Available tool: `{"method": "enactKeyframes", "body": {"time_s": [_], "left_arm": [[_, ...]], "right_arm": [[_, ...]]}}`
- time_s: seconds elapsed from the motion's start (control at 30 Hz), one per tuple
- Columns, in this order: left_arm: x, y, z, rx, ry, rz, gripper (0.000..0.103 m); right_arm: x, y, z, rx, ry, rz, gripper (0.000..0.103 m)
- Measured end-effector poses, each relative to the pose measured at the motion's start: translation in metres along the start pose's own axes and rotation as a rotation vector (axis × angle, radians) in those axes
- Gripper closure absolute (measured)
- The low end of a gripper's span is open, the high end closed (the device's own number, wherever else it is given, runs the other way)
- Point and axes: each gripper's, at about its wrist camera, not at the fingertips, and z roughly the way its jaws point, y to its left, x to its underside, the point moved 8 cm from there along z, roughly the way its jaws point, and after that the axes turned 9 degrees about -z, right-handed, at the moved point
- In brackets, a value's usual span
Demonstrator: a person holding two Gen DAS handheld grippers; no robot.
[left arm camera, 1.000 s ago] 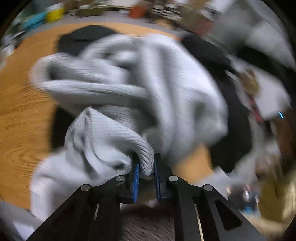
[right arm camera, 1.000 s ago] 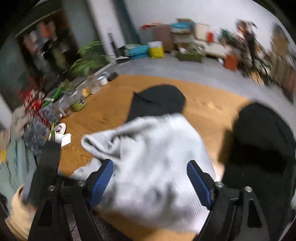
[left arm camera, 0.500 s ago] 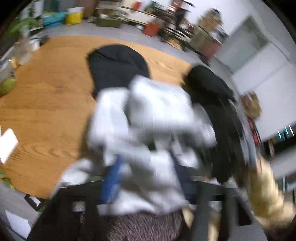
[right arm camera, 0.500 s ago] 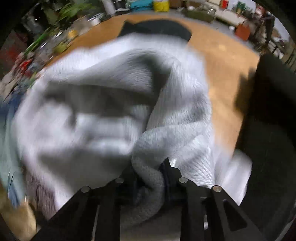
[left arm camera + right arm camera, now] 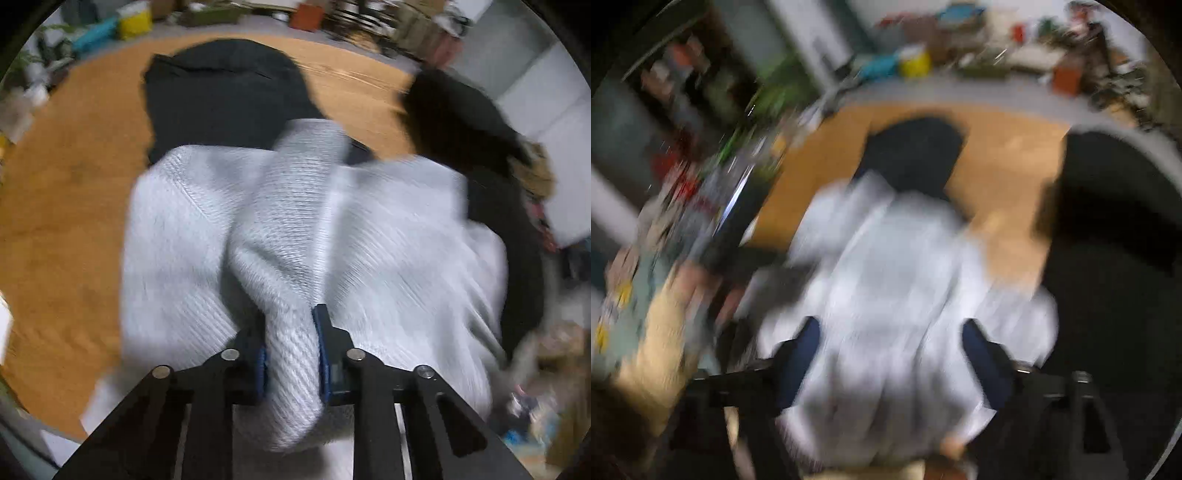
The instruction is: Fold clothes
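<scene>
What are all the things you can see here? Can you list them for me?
Knit sweater: one, light grey, bunched in the middle of the table.
Folded dark garment: one, black, on the table beyond the sweater.
Dark clothes pile: one heap, black, at the table's right side.
Table: one, orange-brown wood, under all the clothes.
Yellow bin: one, on the floor past the table.
Background clutter: blurred, too unclear to name.
Left gripper: black with blue pads, closed on a fold of the sweater.
Right gripper: black with blue pads, fingers spread wide over the sweater.
</scene>
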Motion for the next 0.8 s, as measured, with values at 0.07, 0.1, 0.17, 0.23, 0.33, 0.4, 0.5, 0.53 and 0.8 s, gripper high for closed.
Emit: {"method": "enactKeyframes", "body": {"time_s": [0.07, 0.1, 0.17, 0.23, 0.33, 0.4, 0.5, 0.53, 0.8], "left_arm": [[0.028, -0.011, -0.011, 0.035, 0.026, 0.06, 0.083], [0.039, -0.011, -0.014, 0.037, 0.045, 0.07, 0.083], [0.057, -0.007, -0.021, 0.044, 0.08, 0.085, 0.083], [0.062, 0.002, -0.034, 0.095, 0.126, 0.055, 0.078], [0.041, 0.025, -0.069, 0.196, 0.119, -0.051, 0.057], [0.011, 0.05, -0.096, 0.232, 0.036, -0.145, 0.029], [-0.047, 0.1, -0.124, 0.152, -0.171, -0.275, 0.024], [-0.066, 0.117, -0.116, 0.087, -0.199, -0.307, 0.024], [-0.111, 0.133, 0.017, -0.045, -0.009, -0.43, 0.025]], "right_arm": [[-0.028, -0.018, 0.017, 0.028, -0.003, 0.027, 0.017], [-0.041, -0.027, 0.026, 0.04, -0.004, 0.041, 0.017], [-0.064, -0.051, 0.058, 0.042, 0.038, 0.088, 0.017], [-0.072, -0.075, 0.09, 0.033, 0.098, 0.123, 0.022], [-0.077, -0.087, 0.139, 0.024, 0.178, 0.123, 0.023], [-0.08, -0.08, 0.173, 0.023, 0.224, 0.074, 0.022], [-0.077, -0.075, 0.208, 0.023, 0.29, 0.054, 0.022], [-0.077, -0.072, 0.213, 0.002, 0.296, 0.059, 0.021], [-0.092, -0.038, 0.247, -0.029, 0.284, -0.023, 0.053]]}}
